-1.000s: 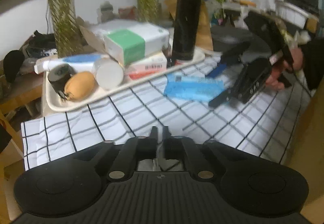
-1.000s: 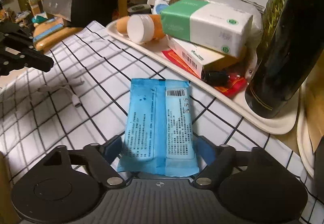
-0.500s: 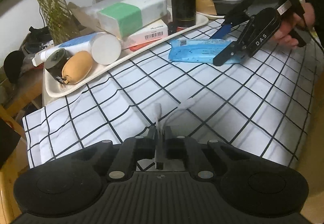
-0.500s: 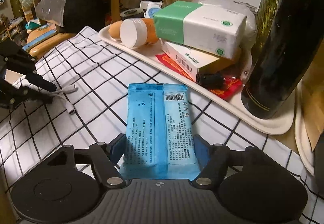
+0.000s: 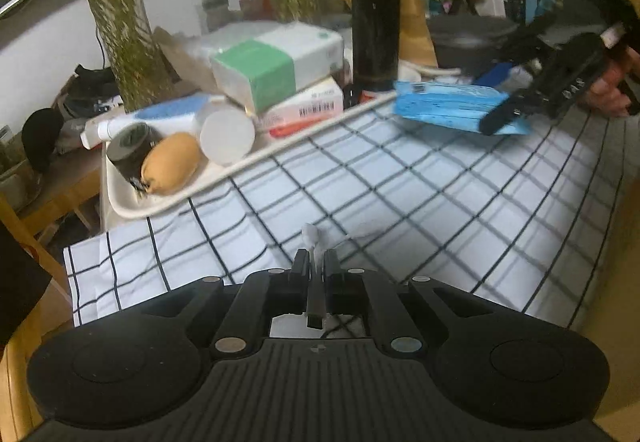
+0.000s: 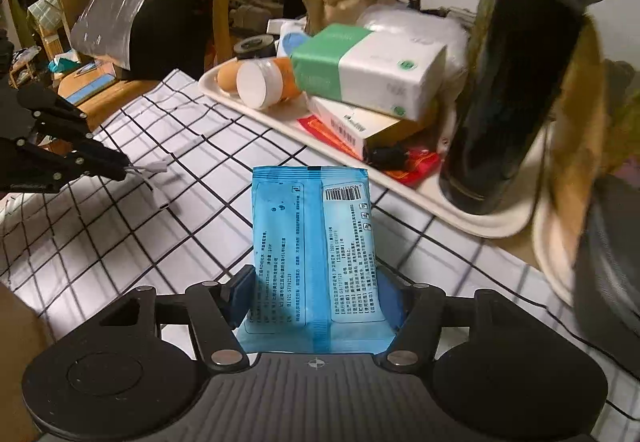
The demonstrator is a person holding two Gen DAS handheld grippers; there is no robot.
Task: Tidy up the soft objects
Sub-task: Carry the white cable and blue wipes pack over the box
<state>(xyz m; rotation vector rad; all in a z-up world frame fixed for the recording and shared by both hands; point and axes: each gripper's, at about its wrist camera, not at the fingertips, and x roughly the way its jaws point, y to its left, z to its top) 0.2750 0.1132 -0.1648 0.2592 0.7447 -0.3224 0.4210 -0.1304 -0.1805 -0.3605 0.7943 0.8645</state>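
Observation:
My right gripper (image 6: 316, 294) is shut on a blue wet-wipe pack (image 6: 314, 242) and holds it lifted above the checked tablecloth (image 6: 120, 226), near the cream tray (image 6: 400, 190). The pack (image 5: 448, 106) and right gripper (image 5: 516, 110) also show in the left wrist view at the right. My left gripper (image 5: 316, 262) is shut on a thin white cable (image 5: 311, 236) with a plug end, held just above the cloth (image 5: 400, 202). The left gripper (image 6: 120, 172) shows at the left of the right wrist view, with the cable (image 6: 154, 168) sticking out of its tips.
The cream tray (image 5: 132, 206) holds a green-and-white tissue pack (image 5: 276, 62), a white-and-red box (image 5: 308, 108), a tan pouch (image 5: 172, 162), a white-capped jar (image 5: 228, 134), a tube and a tall black flask (image 5: 374, 10). Plant vases stand behind. A wooden edge lies at the right.
My right gripper has lifted the blue pack off the cloth and moved it toward the tray. My left gripper has raised the white cable off the cloth.

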